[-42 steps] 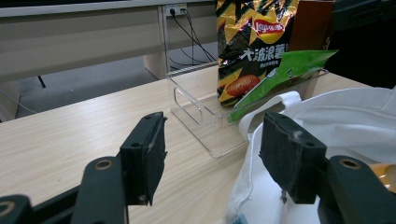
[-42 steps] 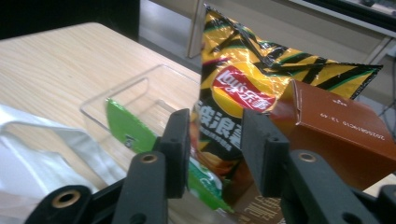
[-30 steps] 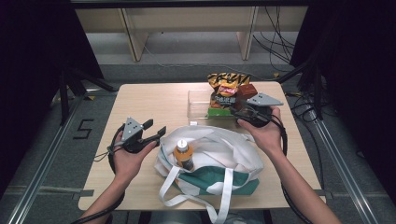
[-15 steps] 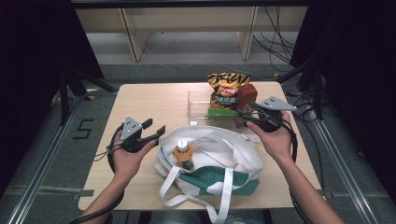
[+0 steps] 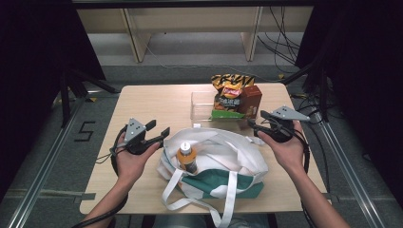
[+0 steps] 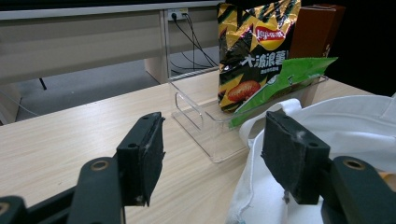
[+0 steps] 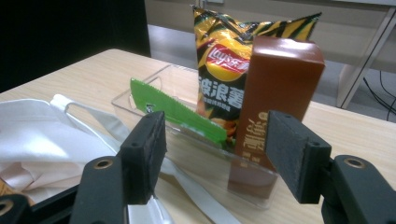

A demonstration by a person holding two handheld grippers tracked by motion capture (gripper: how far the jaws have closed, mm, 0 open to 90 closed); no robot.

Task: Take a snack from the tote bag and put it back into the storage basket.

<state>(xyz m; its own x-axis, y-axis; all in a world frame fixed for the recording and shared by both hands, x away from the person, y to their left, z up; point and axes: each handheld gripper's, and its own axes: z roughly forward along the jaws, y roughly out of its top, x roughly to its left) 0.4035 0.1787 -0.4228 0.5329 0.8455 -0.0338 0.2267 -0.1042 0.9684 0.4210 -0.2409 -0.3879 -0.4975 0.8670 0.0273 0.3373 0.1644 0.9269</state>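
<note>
A clear tray [image 5: 202,105] at the table's far middle holds an upright black-and-yellow chip bag [image 5: 230,89], a brown box [image 5: 250,99] and a green packet [image 5: 227,114]. My right gripper [image 5: 256,119] is just right of the tray, open. Its jaws have just been opening, and nothing is between them. In the right gripper view [image 7: 215,149] the brown box [image 7: 275,107] stands a short way beyond the pads. My left gripper [image 5: 158,128] is open at the left edge of a white and green tote bag [image 5: 223,164]. An orange-capped bottle [image 5: 187,156] stands in the bag.
The tote's white straps [image 5: 173,187] trail toward the table's near edge. Bare tabletop [image 5: 152,102] lies left of the tray. Cables hang off the table's right side, and desk legs stand behind the far edge.
My right gripper has drawn back from the tray to the right and toward the near side, and its jaws now stand wider. The left gripper has stayed put.
</note>
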